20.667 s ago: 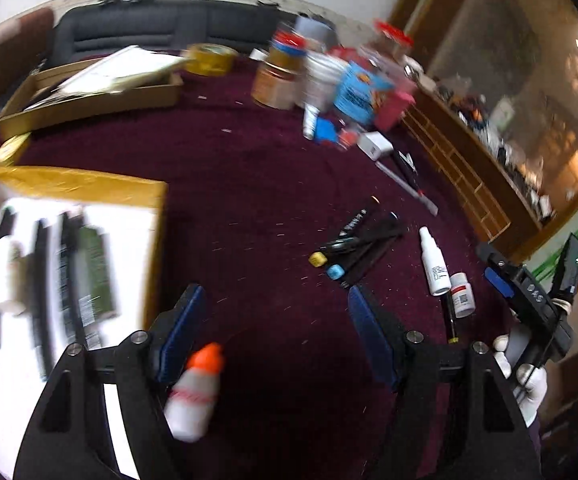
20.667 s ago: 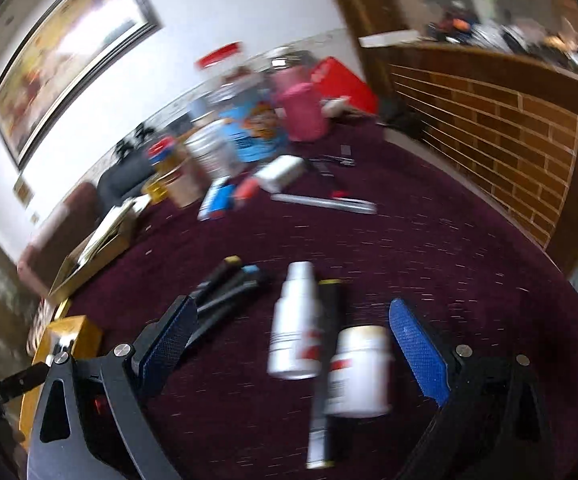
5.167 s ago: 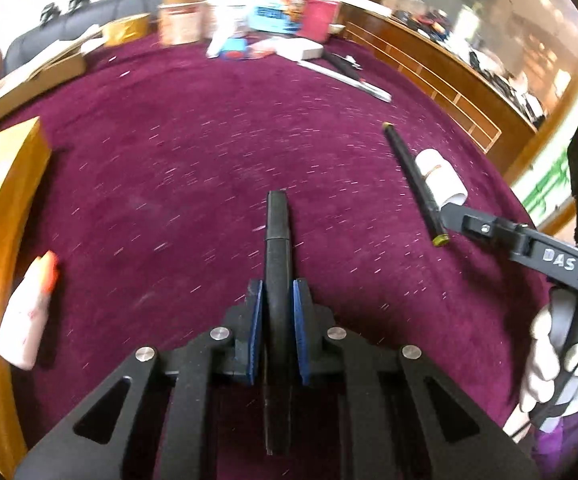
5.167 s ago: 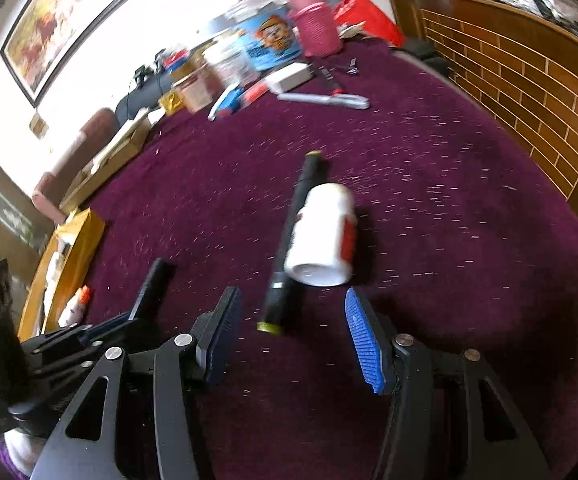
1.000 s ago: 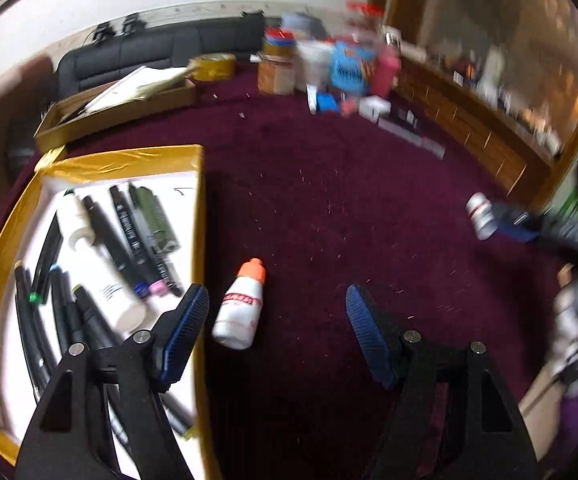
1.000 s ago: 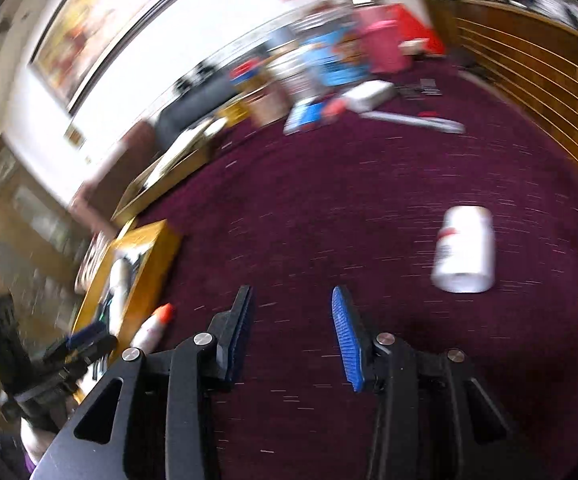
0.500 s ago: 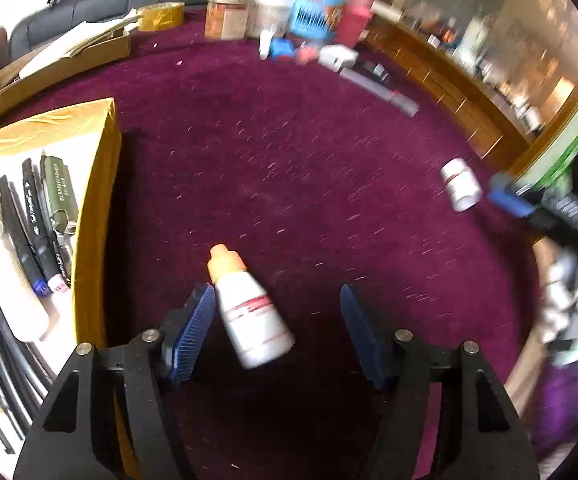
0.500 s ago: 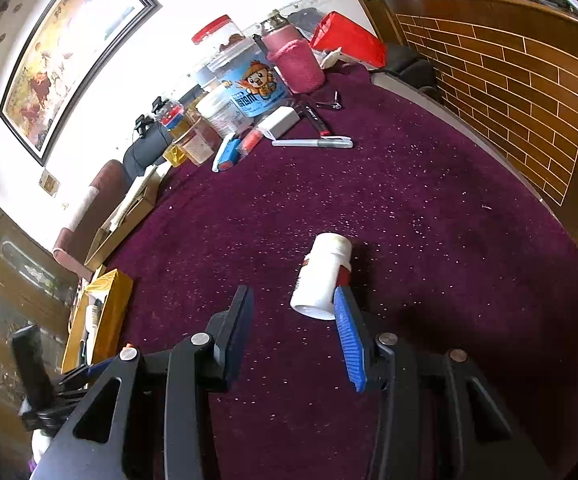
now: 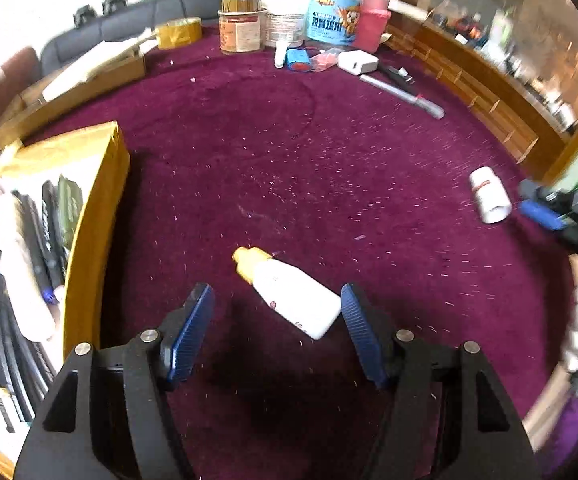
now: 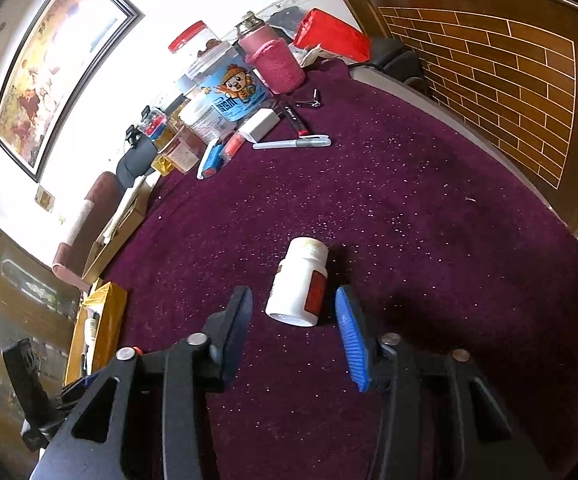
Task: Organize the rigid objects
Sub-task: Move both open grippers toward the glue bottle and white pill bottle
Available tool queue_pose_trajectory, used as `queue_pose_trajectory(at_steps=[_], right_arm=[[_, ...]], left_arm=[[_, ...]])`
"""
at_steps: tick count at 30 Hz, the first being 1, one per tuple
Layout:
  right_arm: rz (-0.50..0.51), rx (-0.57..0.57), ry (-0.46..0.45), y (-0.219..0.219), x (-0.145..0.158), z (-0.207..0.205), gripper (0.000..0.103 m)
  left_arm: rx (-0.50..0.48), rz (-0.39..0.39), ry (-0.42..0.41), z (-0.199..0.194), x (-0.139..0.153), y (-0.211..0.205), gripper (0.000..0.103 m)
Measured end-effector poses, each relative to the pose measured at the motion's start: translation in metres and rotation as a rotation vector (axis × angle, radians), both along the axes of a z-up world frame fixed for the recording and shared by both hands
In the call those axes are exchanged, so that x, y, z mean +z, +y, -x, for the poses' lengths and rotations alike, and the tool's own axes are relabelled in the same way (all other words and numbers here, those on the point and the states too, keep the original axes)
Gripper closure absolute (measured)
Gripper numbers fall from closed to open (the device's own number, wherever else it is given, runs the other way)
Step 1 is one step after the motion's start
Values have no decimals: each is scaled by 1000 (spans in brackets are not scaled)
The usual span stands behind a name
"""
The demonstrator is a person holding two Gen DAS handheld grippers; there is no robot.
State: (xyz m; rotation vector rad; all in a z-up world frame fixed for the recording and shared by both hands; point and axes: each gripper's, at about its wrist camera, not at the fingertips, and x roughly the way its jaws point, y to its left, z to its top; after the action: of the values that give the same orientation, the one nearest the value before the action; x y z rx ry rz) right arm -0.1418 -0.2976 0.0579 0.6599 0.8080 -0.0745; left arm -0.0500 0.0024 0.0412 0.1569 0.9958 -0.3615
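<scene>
1. Maroon cloth covers the table; clutter of jars and tubs along the far edge at 12 o'clock, brick-pattern wood panel at 2 o'clock in the right wrist view.
2. Gold-edged tray at 9 o'clock in the left wrist view, with dark pens and a white tube lying inside.
3. Left gripper: jaws spread wide. Dropper bottle with a yellow-orange cap lies on its side between them, cap toward 11 o'clock. Its base sits just beside the right pad; contact cannot be told. Left pad well apart from it.
4. Right gripper: jaws opening. White pill bottle with a red label lies on the cloth between the pads, cap toward 12 o'clock. Pads not pressing on it; small gaps on both sides.
5. Same pill bottle shows at 3 o'clock in the left wrist view, beside the right gripper's blue pad.
</scene>
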Motion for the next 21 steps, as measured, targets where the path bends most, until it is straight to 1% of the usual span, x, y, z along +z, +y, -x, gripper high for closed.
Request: queue_pose_trajectory(at_steps=[2, 4, 6, 7, 8, 9, 11, 15, 21], right_arm=[[4, -2, 4, 2, 0, -5, 58], [17, 5, 12, 5, 0, -14, 57], [37, 19, 29, 10, -2, -23, 57], [51, 28, 44, 14, -3, -28, 57], [59, 32, 54, 16, -5, -32, 57], [66, 38, 65, 18, -7, -36, 57], [84, 41, 78, 22, -12, -42, 53], [91, 51, 110, 26, -24, -54, 53], [176, 57, 102, 34, -23, -58, 53]], left_arm=[[-2, -51, -18, -3, -5, -15, 36], [-5, -139, -48, -6, -15, -31, 36], [-18, -196, -79, -5, -21, -41, 36], [-17, -210, -108, -3, -20, -43, 36], [-20, -221, -114, -2, -19, -44, 36], [-23, -228, -121, -1, -20, -44, 36], [-24, -229, -121, -1, -20, -44, 36], [-24, -215, -105, -4, -19, -41, 36], [-25, -206, -97, -4, -19, -42, 36]])
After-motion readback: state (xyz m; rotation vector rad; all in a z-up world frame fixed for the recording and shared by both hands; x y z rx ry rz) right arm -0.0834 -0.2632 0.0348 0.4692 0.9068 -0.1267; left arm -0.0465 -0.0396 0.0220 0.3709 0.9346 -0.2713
